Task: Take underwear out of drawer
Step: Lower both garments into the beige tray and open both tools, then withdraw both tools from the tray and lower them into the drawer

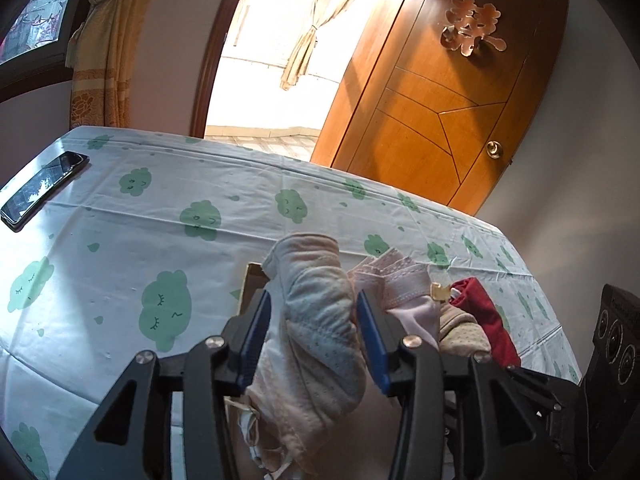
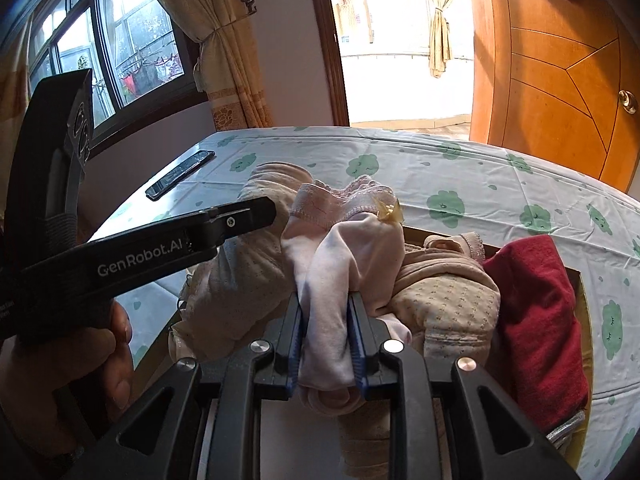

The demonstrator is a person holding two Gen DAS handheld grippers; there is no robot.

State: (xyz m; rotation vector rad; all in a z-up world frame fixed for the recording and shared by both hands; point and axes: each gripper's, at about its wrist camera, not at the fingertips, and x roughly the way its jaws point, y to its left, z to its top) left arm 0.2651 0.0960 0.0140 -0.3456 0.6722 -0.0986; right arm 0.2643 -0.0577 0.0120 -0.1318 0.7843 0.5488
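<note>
My left gripper point(image 1: 314, 300) is shut on a pale dotted underwear point(image 1: 316, 304), rolled and held up between the blue pads. It also shows in the right wrist view point(image 2: 236, 280), with the left gripper point(image 2: 256, 216) across it. My right gripper point(image 2: 326, 304) is shut on a white-pink underwear with a lace waistband point(image 2: 344, 236); it shows in the left wrist view too point(image 1: 404, 288). Below lie a beige dotted piece point(image 2: 444, 300) and a red piece point(image 2: 540, 312) in the cardboard drawer point(image 2: 582, 292), whose corner shows in the left wrist view point(image 1: 250, 280).
The drawer sits on a table with a white cloth with green cloud prints point(image 1: 160, 216). A black phone point(image 1: 40, 190) lies at the table's far left. A wooden door point(image 1: 440, 120) and an open doorway stand behind. A window with curtains point(image 2: 120, 48) is at left.
</note>
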